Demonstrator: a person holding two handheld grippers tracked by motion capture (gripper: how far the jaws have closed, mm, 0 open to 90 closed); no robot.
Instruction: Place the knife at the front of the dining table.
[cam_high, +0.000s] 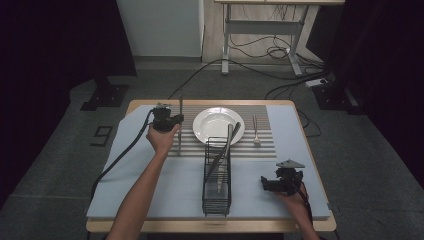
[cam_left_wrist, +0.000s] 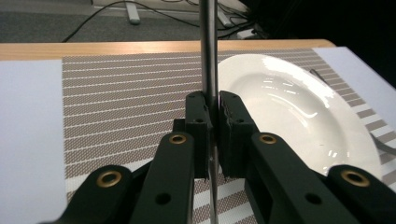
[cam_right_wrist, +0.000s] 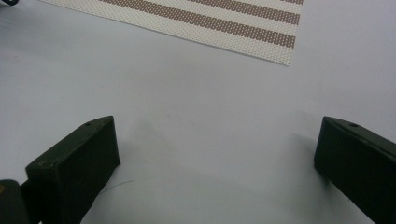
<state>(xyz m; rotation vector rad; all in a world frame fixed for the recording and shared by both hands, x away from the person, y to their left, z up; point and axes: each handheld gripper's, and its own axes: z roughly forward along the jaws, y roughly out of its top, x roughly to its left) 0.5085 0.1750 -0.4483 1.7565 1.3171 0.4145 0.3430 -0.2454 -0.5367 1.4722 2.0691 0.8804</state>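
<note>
Striped mat (cam_left_wrist: 116, 93) underneath, left tongs (cam_left_wrist: 211, 109) clamp an upright knife (cam_left_wrist: 208, 46) just left of the plate (cam_left_wrist: 289, 112); right tongs (cam_right_wrist: 215, 154) gape empty

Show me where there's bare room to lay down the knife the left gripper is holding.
The left gripper clamps the knife upright over the striped mat. The mat strip left of the plate is bare. Right of the plate lies a fork. The rack crowds the middle; the grey cloth beside it is free.

A tall wire rack (cam_high: 217, 180) stands mid-table between both hands' sides.
</note>
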